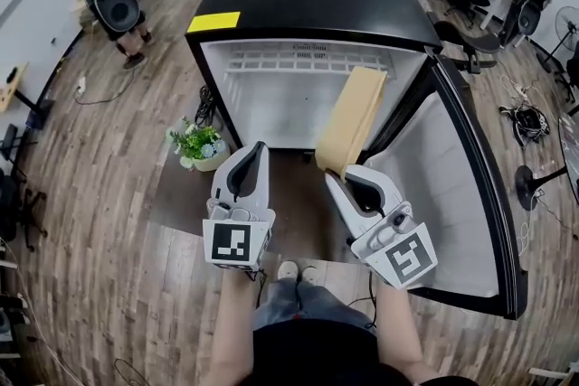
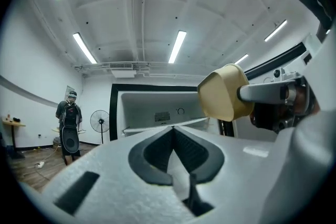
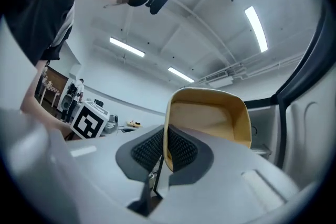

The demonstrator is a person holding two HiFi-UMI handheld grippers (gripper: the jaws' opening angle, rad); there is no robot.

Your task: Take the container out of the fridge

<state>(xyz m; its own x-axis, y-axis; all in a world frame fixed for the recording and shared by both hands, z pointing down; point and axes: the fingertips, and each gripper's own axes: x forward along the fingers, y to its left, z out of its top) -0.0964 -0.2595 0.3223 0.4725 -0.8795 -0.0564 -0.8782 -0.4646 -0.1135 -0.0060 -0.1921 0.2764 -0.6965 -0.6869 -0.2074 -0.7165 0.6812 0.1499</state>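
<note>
Between the jaws of the right tool [image 3: 165, 150], one side wall of the tan container [image 3: 210, 115] is clamped just below its rim. The jaws are closed on this thin wall, one pad inside and one outside. An edge grip is probably chosen because the body looks too wide for the jaws to span. The container extends ahead of and above the tool, tilted, with its open side toward the person, and appears empty.

Beyond the container stands the fridge [image 1: 308, 4]. Its door [image 1: 470, 194] is swung wide to the right of the right tool, which leaves the way out unobstructed. The container is in front of the open compartment, on the door side. Whether its far end is fully clear of the opening cannot be confirmed.

To the left of the right tool, the left tool [image 1: 256, 149] has its jaws shut together with nothing between them. It touches neither container nor fridge and is apparently held in reserve, possibly for the door.

Caution: a single-wall hold allows the container to swing, so the clamp should stay firm while it is carried away.
</note>
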